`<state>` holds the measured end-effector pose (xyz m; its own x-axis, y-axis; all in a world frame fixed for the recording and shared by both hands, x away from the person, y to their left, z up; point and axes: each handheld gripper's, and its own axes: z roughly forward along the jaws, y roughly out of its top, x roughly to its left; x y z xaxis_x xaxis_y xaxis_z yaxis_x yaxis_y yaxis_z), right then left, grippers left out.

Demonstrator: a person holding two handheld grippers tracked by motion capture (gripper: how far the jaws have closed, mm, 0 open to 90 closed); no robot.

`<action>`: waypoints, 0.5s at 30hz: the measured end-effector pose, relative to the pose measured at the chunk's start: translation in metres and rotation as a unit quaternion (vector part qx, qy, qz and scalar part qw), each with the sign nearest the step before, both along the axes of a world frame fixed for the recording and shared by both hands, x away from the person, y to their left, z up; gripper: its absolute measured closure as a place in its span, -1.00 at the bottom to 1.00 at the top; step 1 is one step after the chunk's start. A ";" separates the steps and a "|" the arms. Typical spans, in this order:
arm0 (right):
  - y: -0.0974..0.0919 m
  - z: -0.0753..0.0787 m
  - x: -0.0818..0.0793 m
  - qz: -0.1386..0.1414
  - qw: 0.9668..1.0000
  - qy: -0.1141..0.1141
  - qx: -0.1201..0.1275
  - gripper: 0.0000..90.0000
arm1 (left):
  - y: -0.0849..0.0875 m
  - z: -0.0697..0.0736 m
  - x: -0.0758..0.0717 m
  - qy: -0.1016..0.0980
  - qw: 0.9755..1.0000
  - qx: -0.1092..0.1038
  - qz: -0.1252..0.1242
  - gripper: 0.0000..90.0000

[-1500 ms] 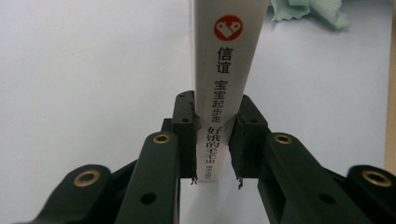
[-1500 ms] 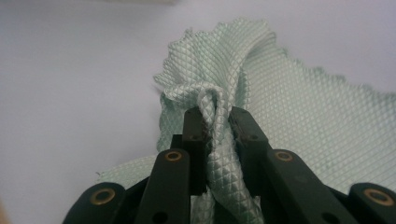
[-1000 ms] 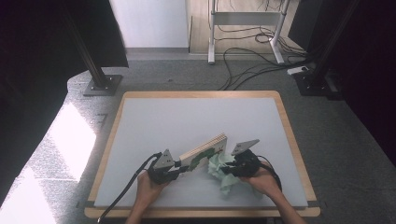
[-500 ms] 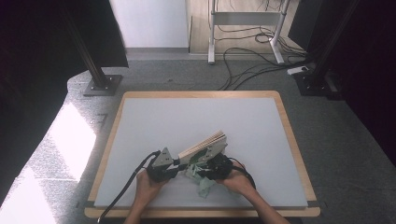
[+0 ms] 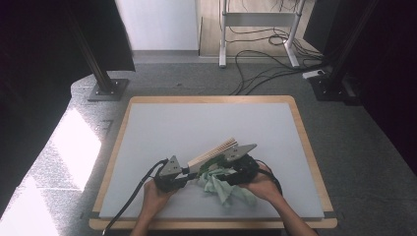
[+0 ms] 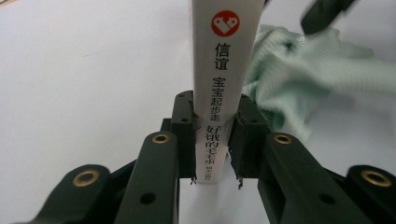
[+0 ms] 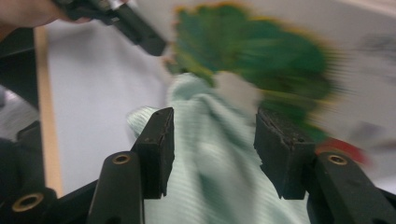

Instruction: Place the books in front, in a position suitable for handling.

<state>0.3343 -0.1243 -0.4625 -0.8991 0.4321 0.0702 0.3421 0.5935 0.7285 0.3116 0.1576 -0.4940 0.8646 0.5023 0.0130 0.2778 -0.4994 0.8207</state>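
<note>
A thin book [image 5: 214, 151] with a white spine [image 6: 219, 70] is held tilted above the table, and my left gripper [image 5: 184, 172] [image 6: 212, 112] is shut on the lower end of that spine. A crumpled pale green cloth [image 5: 219, 184] [image 6: 299, 65] [image 7: 210, 154] lies against the book's green picture cover [image 7: 252, 56]. My right gripper [image 5: 231, 169] [image 7: 212, 140] sits over the cloth. Its jaws have just been opening and now stand apart, with cloth lying loosely between the pads. The right gripper view is blurred.
The grey table top has a wooden rim [image 5: 211, 99] and bare room behind and to both sides of the hands. Beyond the far edge are a dark stand base [image 5: 108, 91], cables [image 5: 265, 73] and a white frame on the floor.
The right hand slid left with the cloth to the book's side, then eased back a little. Its jaws have parted. The left hand and book have kept still.
</note>
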 end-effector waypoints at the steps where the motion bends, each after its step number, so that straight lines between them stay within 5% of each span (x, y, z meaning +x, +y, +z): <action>1: -0.006 0.003 0.001 -0.009 1.000 -0.003 0.003 0.00 | 0.000 0.000 0.000 0.000 1.000 -0.001 0.000 0.64; 9: -0.039 0.014 0.016 -0.080 0.996 -0.035 0.006 -0.27 | 0.000 -0.001 0.000 -0.001 1.000 -0.002 0.000 0.64; 15: -0.043 0.014 0.037 -0.078 0.996 -0.047 0.009 -0.42 | 0.000 -0.001 0.000 -0.002 1.000 -0.001 0.000 0.63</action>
